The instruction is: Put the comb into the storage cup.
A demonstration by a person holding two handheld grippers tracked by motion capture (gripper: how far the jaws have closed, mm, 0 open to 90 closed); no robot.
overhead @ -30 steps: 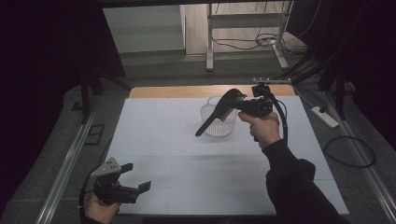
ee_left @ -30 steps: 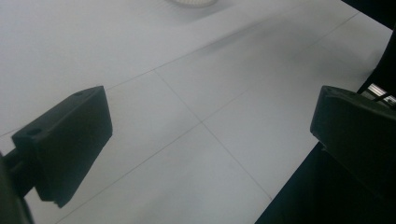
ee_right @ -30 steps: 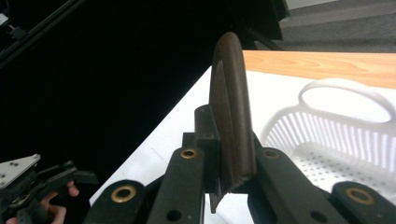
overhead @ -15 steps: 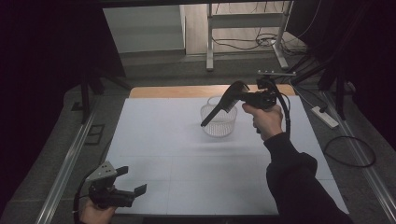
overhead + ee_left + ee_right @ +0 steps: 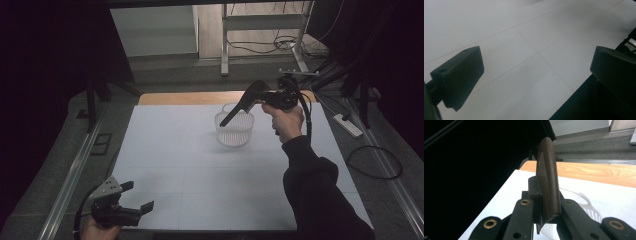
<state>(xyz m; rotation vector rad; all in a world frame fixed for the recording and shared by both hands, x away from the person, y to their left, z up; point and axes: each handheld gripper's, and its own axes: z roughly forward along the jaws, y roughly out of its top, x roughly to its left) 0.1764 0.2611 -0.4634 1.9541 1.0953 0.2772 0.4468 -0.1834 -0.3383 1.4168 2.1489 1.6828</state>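
A dark wooden spatula [image 5: 244,101] slants down-left over the white slotted basket [image 5: 234,131], its broad end clamped between the closed jaws of the right gripper [image 5: 272,98], seen edge-on in the right gripper view, while the left gripper [image 5: 136,198], wide apart and empty, hovers far nearer the person over the white table [image 5: 170,150].

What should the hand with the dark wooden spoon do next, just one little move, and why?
Probably lower it a bit. The right gripper is clamped on the dark wooden spoon's broad end, and its thin handle slants down over the rim of the white slotted plastic basket. It looks like it is being put inside.
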